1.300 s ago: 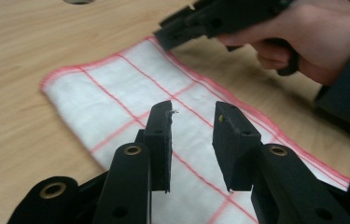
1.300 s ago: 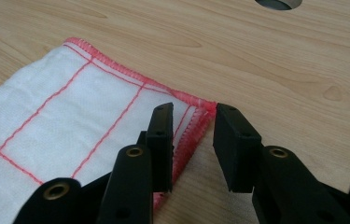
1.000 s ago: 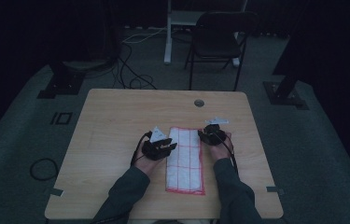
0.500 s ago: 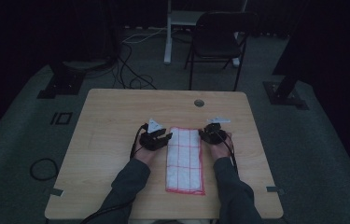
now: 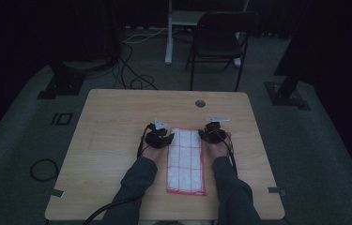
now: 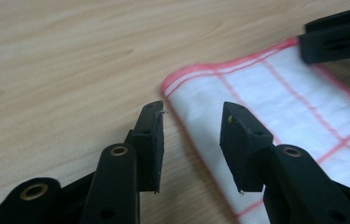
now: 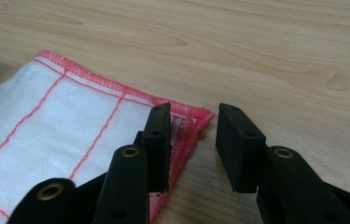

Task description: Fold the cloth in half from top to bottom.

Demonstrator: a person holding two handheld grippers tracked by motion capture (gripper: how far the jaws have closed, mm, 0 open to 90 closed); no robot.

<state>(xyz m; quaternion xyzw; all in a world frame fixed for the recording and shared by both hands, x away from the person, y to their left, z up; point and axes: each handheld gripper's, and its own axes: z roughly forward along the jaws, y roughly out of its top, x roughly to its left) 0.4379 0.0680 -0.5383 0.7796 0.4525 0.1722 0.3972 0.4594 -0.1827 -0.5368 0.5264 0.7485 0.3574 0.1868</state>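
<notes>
A white cloth with a red grid (image 5: 186, 161) lies folded in a long strip on the wooden table (image 5: 117, 122). My left gripper (image 5: 168, 137) is at its far left corner and my right gripper (image 5: 207, 136) at its far right corner. In the left gripper view the gripper (image 6: 193, 112) is open and its jaws have just been opening. The cloth's edge (image 6: 196, 135) lies flat between them, untouched. In the right gripper view the gripper (image 7: 191, 116) is open astride the red-hemmed corner (image 7: 199, 117), and its pads do not press on it.
A small round hole (image 5: 200, 103) sits in the table near its far edge. Beyond the table stand a dark folding chair (image 5: 220, 40) and black stand bases (image 5: 63, 84), with cables (image 5: 131, 79) on the floor. The right gripper's jaws (image 6: 336, 39) appear across the cloth.
My left gripper has shifted a little toward the cloth's far end and come down, and its jaws stand wider. The right gripper and the cloth have stayed in place.
</notes>
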